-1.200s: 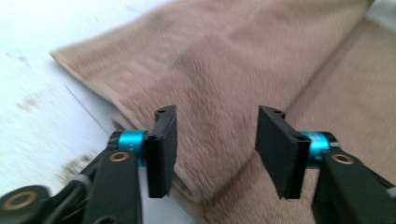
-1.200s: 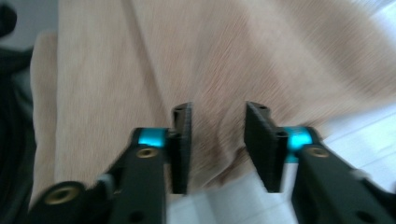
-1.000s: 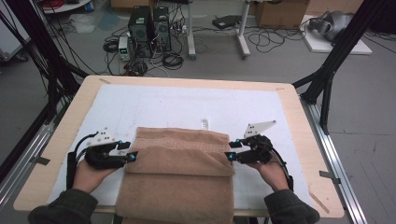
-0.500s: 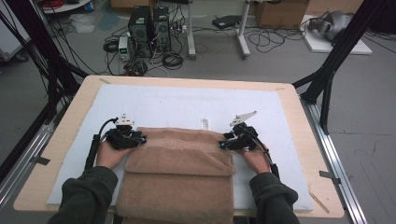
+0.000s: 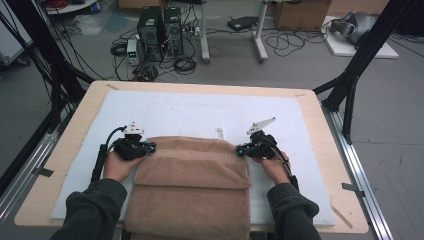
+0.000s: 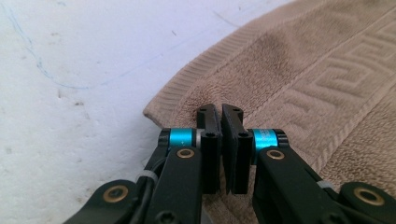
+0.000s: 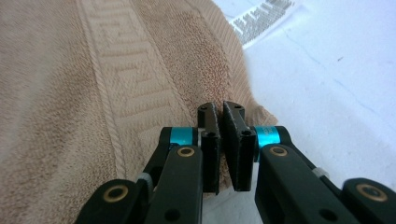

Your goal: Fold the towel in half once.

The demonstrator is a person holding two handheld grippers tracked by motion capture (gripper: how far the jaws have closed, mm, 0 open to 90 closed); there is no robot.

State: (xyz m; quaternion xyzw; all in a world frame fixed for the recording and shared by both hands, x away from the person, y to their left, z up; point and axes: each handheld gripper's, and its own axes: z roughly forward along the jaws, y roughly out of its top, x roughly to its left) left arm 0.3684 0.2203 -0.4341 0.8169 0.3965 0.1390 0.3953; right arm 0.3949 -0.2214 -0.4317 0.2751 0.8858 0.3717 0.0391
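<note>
Towel (image 5: 192,187): a tan terry towel is seen lying folded on the white mat (image 5: 200,112) in the lower centre of the high view, its near end hanging over the table's (image 5: 60,150) front edge. The far corners of its upper layer are each taken by one tool. The left gripper (image 5: 148,147) is placed at the left far corner, the right gripper (image 5: 241,149) at the right far corner. In the left gripper view the black jaws are shown brought together, with the corner of the towel (image 6: 280,70) pinched between the pads; in the right gripper view the same is shown, the jaws drawn narrow on the hem of the towel (image 7: 116,93) near a printed label (image 7: 266,14) at the upper right.

Change: a second earlier the hands were held lower in the frame, beside the towel's sides; they are now set at the far corners, and both pairs of jaws have just been closing on cloth. The grasp is thus judged complete, so that the held edge may next be lifted for folding or unfolding.
</note>
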